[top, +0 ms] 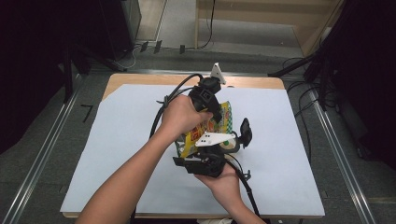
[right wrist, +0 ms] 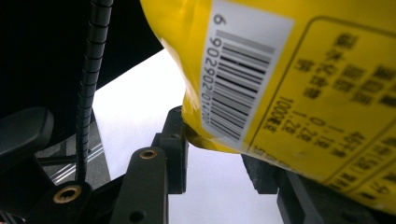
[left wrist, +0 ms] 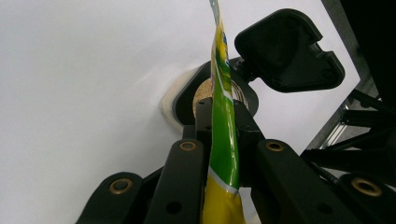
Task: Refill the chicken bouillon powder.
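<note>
High view: you are holding a yellow snack bag (top: 219, 123) over the middle of the white sheet (top: 116, 140), with a gripper on each end. On the left, your left gripper (top: 212, 109) is coming down from the far side, and its jaws are nearly closed, pinching the bag's flat sealed edge; in the left gripper view the thin green-and-yellow seam (left wrist: 223, 135) is running straight up between the black fingers (left wrist: 187, 177). Just beyond it a round container (left wrist: 201, 95) is sitting on the sheet with its black hinged lid (left wrist: 289, 51) flipped open to the right, and something tan is showing inside. The bag is hanging right above that opening.

To the right and nearer to you, your right gripper (top: 205, 161) is gripping the bag's lower part at a medium width; in the right gripper view the barcode panel (right wrist: 238, 79) is resting between the jaws, and the left finger (right wrist: 175, 149) is touching the bag's corner.

If you are opening or emptying the bag, I would judge that steadiness matters most: keep the left pinch firm on the seam, keep the right squeeze gentle so nothing inside gets crushed, and keep the mouth centred over the container. Avoid knocking the open lid.
</note>
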